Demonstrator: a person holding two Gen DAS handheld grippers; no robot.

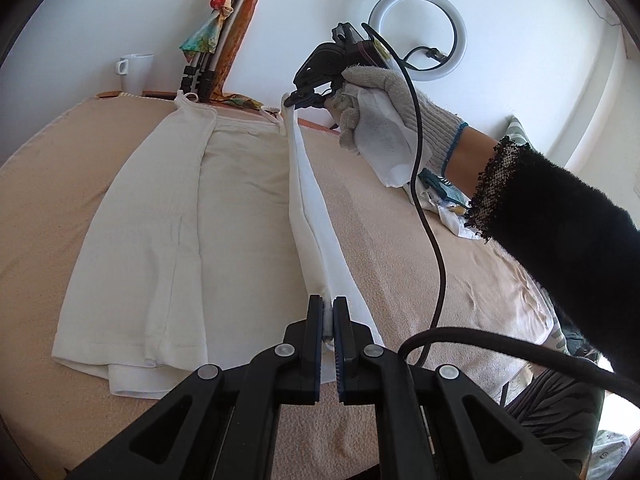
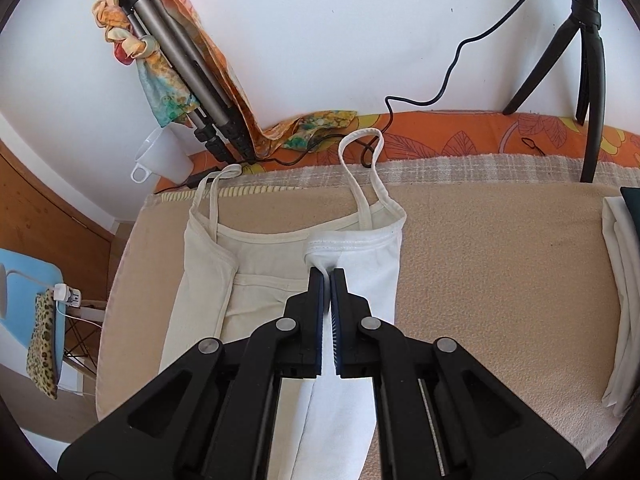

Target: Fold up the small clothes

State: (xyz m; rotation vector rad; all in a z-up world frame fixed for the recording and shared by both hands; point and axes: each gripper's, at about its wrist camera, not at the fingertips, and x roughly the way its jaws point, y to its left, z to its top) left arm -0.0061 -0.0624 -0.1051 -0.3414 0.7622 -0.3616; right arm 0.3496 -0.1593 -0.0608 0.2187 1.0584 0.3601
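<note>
A white strappy top point(image 1: 168, 216) lies flat on the beige blanket point(image 1: 420, 248); its left side is folded inward. My left gripper point(image 1: 328, 304) is shut on the top's right side near the hem. My right gripper point(image 1: 294, 100), held by a gloved hand, is shut on the same side near the strap end. Together they hold that edge point(image 1: 312, 200) lifted off the blanket as a taut ridge. In the right wrist view my right gripper point(image 2: 327, 274) pinches the neckline edge of the top point(image 2: 360, 264), and both straps point(image 2: 372, 168) lie toward the wall.
A white mug point(image 1: 134, 72), a folded tripod with a colourful scarf point(image 1: 224, 40) and a ring light point(image 1: 418, 32) stand along the wall. Folded white cloth point(image 2: 624, 280) and a small black tripod point(image 2: 588, 60) are at the right. A black cable point(image 1: 432, 240) hangs across.
</note>
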